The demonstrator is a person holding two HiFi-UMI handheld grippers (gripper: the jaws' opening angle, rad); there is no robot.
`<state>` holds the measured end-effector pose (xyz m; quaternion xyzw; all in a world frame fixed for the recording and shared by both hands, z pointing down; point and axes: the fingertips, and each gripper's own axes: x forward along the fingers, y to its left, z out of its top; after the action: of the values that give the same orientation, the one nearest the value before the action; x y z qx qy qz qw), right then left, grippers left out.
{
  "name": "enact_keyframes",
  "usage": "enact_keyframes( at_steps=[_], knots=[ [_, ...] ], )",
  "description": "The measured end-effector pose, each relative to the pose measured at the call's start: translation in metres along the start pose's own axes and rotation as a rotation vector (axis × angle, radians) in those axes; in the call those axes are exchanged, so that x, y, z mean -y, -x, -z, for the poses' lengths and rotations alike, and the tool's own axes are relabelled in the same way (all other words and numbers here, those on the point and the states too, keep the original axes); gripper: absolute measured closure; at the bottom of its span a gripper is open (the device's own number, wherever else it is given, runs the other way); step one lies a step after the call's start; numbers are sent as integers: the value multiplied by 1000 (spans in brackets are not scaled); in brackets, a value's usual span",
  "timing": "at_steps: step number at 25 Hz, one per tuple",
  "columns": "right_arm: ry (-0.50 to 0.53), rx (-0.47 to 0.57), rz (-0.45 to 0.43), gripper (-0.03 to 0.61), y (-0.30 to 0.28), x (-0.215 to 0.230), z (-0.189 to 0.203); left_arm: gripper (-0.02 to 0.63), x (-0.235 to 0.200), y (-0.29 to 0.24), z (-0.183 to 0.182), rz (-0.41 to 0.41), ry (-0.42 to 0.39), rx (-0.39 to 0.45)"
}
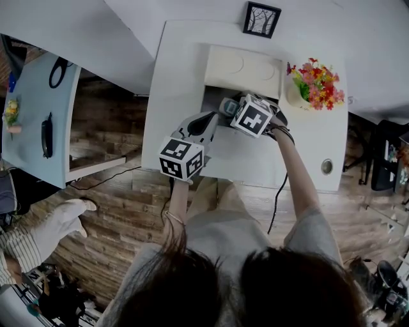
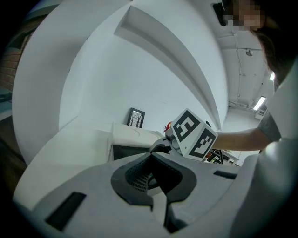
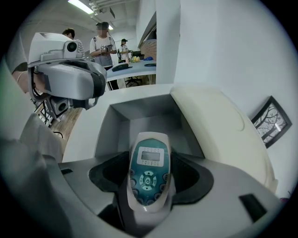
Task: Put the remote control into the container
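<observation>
A white worktop [image 1: 172, 76] lies under both grippers; on it, just ahead of the right fingers, stands the grey container [image 3: 106, 125], open on top, with its cream lid [image 3: 219, 121] beside the opening, to the right of those fingers. The right gripper [image 3: 149, 183] pinches the remote [image 3: 149, 162] between its fingers, by the lower half; the screen and the buttons face up, and the far end points toward the container's opening, over its near edge; whether it touches the box I cannot tell. The left gripper [image 2: 151, 181] has its fingers pressed together with nothing between them; it hangs over the worktop to the left of the right fingers and a little behind them, apart from the container. Well to the right of the right fingers there are flowers [image 1: 316, 83]; beyond the lid a small black frame [image 1: 261, 19] stands by the wall.
</observation>
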<state>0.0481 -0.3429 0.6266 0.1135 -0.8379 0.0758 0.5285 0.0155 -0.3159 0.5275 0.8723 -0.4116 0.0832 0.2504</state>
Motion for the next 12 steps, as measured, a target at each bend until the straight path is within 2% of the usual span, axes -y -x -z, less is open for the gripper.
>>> enact_keyframes(
  at_steps=[8, 12],
  knots=[
    [-13, -13, 9, 295, -2, 0, 0, 611, -3, 7, 2, -4, 11, 2],
    [-65, 12, 20, 295, -4, 2, 0, 611, -2, 7, 1, 7, 10, 5]
  ],
)
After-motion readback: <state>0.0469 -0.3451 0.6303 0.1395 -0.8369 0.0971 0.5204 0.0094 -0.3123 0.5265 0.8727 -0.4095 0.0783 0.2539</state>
